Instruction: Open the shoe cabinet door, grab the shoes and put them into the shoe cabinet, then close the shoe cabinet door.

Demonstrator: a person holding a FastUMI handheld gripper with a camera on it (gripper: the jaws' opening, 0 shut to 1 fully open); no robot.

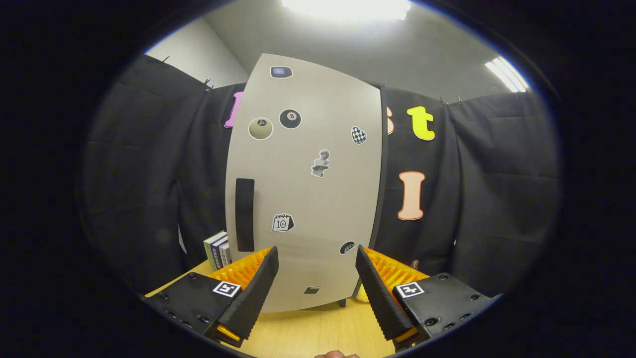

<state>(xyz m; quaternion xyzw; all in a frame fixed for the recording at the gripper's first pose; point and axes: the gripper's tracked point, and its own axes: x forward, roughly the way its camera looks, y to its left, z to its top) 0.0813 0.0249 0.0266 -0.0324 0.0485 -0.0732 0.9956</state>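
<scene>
Gripper view: closed shoe cabinet door (308,184) just beyond the gaping gripper (316,259).

1. The shoe cabinet (308,184) stands upright on the bench (303,333), just ahead of the fingers (258,286), its door shut.
2. Its handle (244,215) sits at the door's left edge.
3. Books (217,250) stand left of the cabinet.
4. The booth wall (477,199) hangs behind.

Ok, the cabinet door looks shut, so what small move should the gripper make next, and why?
Probably ease forward toward the dark handle at the door's left edge. The door looks closed, and the gripper is open with nothing between its fingers, short of the cabinet, so the handle must be reached before pulling.
</scene>
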